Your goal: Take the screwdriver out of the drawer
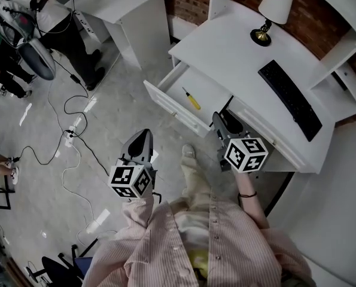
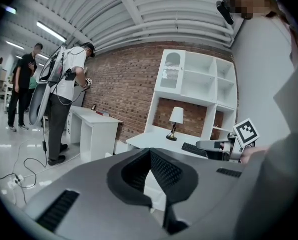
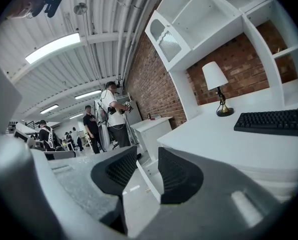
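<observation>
Head view: screwdriver (image 1: 191, 98) in open drawer (image 1: 163, 102), near right hand-held gripper (image 1: 222, 119).

Brick wall (image 1: 192, 2) behind a white desk (image 1: 225, 46) with lamp (image 1: 273, 8) and keyboard (image 1: 288, 97); grey floor (image 1: 112, 118).

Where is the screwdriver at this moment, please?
In the head view, the yellow-handled screwdriver lies inside the open drawer of the white desk, just left of and beyond the right gripper.

Matt desk (image 1: 225, 43) (rough brick wall (image 1: 192, 2))
</observation>
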`<action>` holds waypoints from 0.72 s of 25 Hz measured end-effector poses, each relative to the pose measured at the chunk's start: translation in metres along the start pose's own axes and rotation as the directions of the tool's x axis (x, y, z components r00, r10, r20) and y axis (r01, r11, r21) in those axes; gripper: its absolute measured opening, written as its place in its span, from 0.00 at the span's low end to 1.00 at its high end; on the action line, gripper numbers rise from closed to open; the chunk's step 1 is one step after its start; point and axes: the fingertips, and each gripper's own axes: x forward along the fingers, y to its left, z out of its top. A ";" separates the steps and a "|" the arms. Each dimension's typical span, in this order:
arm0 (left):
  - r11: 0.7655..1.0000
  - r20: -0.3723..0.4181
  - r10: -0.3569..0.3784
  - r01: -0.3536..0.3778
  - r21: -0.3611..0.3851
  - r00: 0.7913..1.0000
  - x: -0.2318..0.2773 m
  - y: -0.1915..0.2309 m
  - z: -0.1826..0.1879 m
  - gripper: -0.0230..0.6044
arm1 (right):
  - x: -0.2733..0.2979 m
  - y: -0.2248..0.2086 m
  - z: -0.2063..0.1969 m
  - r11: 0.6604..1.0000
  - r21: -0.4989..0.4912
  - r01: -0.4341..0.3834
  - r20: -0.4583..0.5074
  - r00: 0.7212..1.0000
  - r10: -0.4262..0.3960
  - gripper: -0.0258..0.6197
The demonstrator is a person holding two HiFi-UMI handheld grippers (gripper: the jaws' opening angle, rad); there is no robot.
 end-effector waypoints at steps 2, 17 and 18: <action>1.000 -0.003 -0.001 0.001 -0.003 1.000 0.016 0.008 0.005 0.03 | 0.017 -0.006 0.002 1.000 0.003 -0.004 -0.019 1.000 0.004 0.22; 0.996 -0.138 -0.042 0.030 -0.089 0.990 0.148 0.049 -0.002 0.03 | 0.145 -0.052 -0.018 0.998 0.016 -0.055 -0.269 0.961 0.057 0.22; 0.995 -0.146 -0.040 0.026 -0.095 0.988 0.154 0.052 -0.003 0.03 | 0.152 -0.054 -0.022 0.998 0.019 -0.060 -0.290 0.955 0.063 0.22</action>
